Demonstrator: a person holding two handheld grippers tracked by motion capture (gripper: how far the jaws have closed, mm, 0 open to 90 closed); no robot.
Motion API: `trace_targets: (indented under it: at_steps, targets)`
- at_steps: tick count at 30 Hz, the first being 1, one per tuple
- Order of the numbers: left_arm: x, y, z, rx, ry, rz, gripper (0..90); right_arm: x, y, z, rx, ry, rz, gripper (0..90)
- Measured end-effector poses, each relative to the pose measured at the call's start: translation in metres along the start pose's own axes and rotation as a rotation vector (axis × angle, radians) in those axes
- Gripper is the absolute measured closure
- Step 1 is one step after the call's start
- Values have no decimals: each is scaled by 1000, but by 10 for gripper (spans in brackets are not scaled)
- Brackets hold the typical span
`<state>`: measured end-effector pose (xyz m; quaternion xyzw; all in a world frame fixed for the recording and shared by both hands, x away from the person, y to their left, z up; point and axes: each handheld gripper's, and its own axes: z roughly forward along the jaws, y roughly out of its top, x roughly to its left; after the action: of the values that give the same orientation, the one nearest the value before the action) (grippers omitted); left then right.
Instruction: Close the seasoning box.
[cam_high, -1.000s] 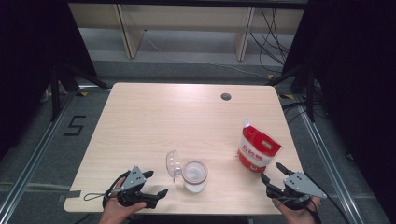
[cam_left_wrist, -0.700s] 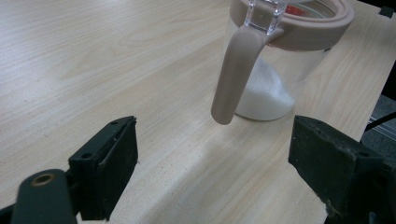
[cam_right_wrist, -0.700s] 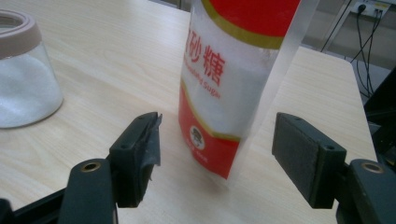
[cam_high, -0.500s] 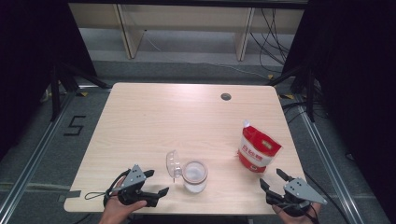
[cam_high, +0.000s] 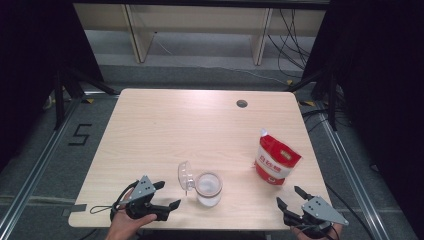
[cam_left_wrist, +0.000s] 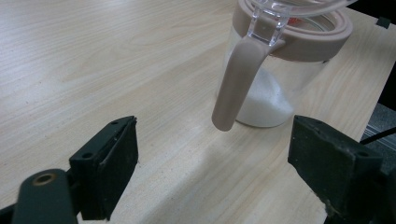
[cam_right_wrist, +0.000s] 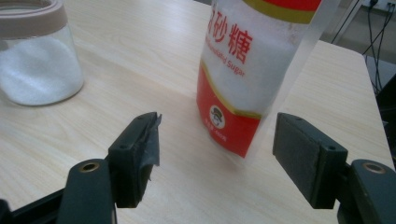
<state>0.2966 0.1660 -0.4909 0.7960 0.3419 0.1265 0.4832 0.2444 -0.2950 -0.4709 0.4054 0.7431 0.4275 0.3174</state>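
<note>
Standing near the bench's (cam_high: 165, 120) near edge, the jar (cam_high: 208, 189) of white grains has its lid flipped open to the left; the sugar bag (cam_high: 276, 159) stands upright to its right. Left tongs (cam_high: 167, 195) and right tongs (cam_high: 290, 196) gape wide, gripping nothing.
</note>
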Motion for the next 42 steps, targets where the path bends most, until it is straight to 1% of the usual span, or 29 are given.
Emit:
trace_targets:
  at_steps: [1,2,5,7,8,10,11,12,13,14,15,16,17,18,19,22,25,26,27,30,31,33,35,36,37,38,40,41,42]
  targets:
    - [-1,0,1,-6,1,-20,159,-1,0,0,-9,-6,-22,325]
    - [-2,0,0,-8,4,-25,160,1,0,0,2,0,3,325]
    - [0,3,-2,-3,12,-1,180,2,0,-1,4,0,-3,325]
    - [-2,3,-2,-12,7,-20,222,1,0,0,3,0,-29,325]
    - [-1,4,-2,-19,-1,-13,254,2,-1,-1,13,3,-17,326]
    - [-2,6,-4,-33,2,-12,344,2,-1,0,9,-2,-28,326]
    - [-1,6,-5,-33,8,8,389,2,-1,1,10,8,-19,326]
    - [-3,7,-6,-53,-9,5,444,1,-1,1,2,0,-41,326]
    - [-3,8,-8,-53,-12,14,527,1,-1,1,4,-1,-41,326]
    - [-2,9,-8,-69,-22,18,565,2,-1,1,6,1,-36,326]
    - [-4,10,-9,-74,-15,-2,618,2,0,1,11,1,-33,326]
    - [-5,10,-10,-78,-13,8,665,3,0,2,10,4,-32,326]
    - [-6,11,-10,-73,-6,21,707,6,0,1,18,2,1,326]
    - [-8,11,-10,-79,-13,28,751,4,1,1,16,5,-23,327]
    - [-9,12,-11,-77,-7,41,785,7,1,1,22,3,-14,326]
    - [-12,14,-11,-83,-19,57,857,7,1,2,17,14,-33,327]
    - [-16,17,-10,-79,-20,64,890,7,1,3,6,13,-49,329]
    - [-16,19,-10,-75,-23,98,892,8,1,3,22,28,-32,329]
    - [-19,19,-9,-81,-22,76,893,8,2,3,21,27,-36,329]
    - [-20,22,-9,-75,-17,94,893,8,2,3,10,19,-56,329]
    - [-20,23,-8,-81,-18,104,893,10,3,3,17,28,-44,329]
    - [-22,25,-8,-86,-22,96,893,9,2,4,9,22,-63,330]
    - [-21,27,-9,-91,-25,120,893,11,2,5,28,37,-46,331]
    - [-21,28,-10,-90,-22,124,893,10,2,5,19,31,-65,331]
    - [-22,28,-9,-98,-13,99,893,10,2,6,10,32,-76,331]
    - [-22,29,-9,-100,-14,92,893,11,2,4,26,45,-58,332]
    - [-21,30,-8,-100,-14,109,893,9,2,5,10,28,-84,332]
    - [-21,31,-8,-104,-13,104,893,11,2,4,25,39,-58,333]
    - [-21,32,-7,-107,-17,106,893,10,2,4,17,31,-74,334]
